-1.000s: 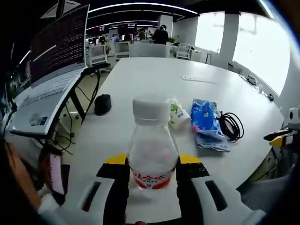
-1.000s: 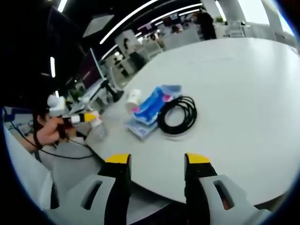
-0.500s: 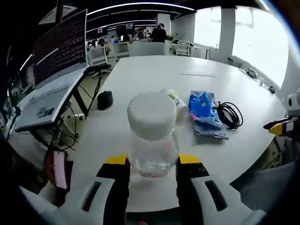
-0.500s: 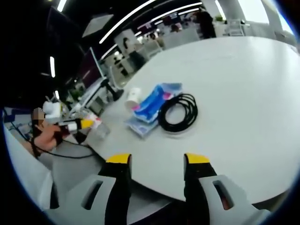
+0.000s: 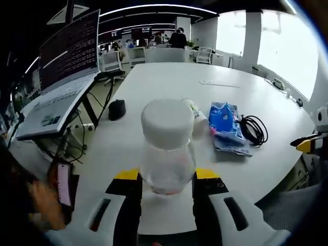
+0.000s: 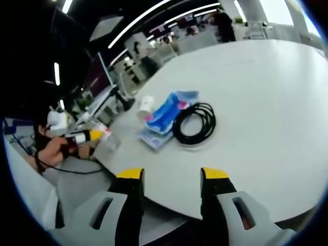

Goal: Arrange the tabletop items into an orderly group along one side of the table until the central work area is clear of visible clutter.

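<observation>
Currently, items are listed from largest to smallest.
Table: white round table (image 5: 169, 82) extends forward of both grippers; its near edge lies just ahead of the right gripper's jaws in the right gripper view (image 6: 266, 154).
Laptop: open laptop (image 5: 56, 87) sits on a stand, forward and left of the left gripper.
Left gripper: left gripper (image 5: 167, 177) is clamped on the bottle; both yellow-tipped jaws press the bottle's sides. It also appears far left in the right gripper view (image 6: 87, 137), held by a hand (image 6: 51, 148).
Right gripper: right gripper (image 6: 171, 174) has jaws spread apart with nothing between them, above the table edge.
Bottle: clear plastic bottle (image 5: 167, 146) with white cap, tilted toward the camera.
Blue packet: blue packet (image 5: 225, 125) lies forward right of the left gripper, touching the cable (image 6: 166, 118).
Cable: coiled black cable (image 6: 195, 125) lies directly ahead of the right gripper.
Cup: white cup (image 6: 145, 107) on its side, beside the packet.
Mouse: black mouse (image 5: 117, 109) lies forward left of the bottle.
</observation>
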The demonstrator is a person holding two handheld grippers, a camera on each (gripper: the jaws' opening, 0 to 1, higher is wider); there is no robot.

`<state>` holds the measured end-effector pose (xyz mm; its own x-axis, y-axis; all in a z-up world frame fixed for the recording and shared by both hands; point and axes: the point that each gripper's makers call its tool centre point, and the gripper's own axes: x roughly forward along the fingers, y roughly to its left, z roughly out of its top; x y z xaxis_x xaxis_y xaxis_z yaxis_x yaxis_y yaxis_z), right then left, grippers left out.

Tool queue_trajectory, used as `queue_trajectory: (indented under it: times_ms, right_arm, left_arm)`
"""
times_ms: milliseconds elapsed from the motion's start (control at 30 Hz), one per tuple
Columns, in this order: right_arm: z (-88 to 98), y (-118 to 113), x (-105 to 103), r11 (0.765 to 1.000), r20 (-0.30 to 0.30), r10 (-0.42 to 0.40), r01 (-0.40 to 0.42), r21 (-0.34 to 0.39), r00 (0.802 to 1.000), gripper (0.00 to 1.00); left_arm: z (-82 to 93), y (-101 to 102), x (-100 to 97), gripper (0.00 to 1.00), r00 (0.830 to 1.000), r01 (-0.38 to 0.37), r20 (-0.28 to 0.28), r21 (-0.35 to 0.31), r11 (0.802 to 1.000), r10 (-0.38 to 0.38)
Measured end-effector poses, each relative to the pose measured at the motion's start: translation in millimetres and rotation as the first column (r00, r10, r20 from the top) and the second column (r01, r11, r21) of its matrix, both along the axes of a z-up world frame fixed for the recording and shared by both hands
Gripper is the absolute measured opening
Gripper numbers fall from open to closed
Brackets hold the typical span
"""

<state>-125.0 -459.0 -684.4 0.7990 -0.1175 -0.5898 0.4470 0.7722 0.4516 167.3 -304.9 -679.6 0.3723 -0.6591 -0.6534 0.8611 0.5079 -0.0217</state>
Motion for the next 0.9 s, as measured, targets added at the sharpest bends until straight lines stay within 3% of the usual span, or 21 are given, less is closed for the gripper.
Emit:
queue_trajectory:
  times_ms: [567, 900]
  right_arm:
    - [0.0, 1, -2, 1.000, -0.003, -0.007, 0.007, 0.005, 1.000, 0.42]
    - [-0.4, -3, -3, 1.000, -0.004, -0.015, 0.015, 0.008, 1.000, 0.41]
  left_arm:
    - [4.1, -27, 17.8, 0.37, 0.998, -0.054, -0.013, -0.012, 0.998, 0.054]
    - [3.6, -55, 39.3, 0.37, 0.996, -0.086, -0.015, -0.031, 0.996, 0.086]
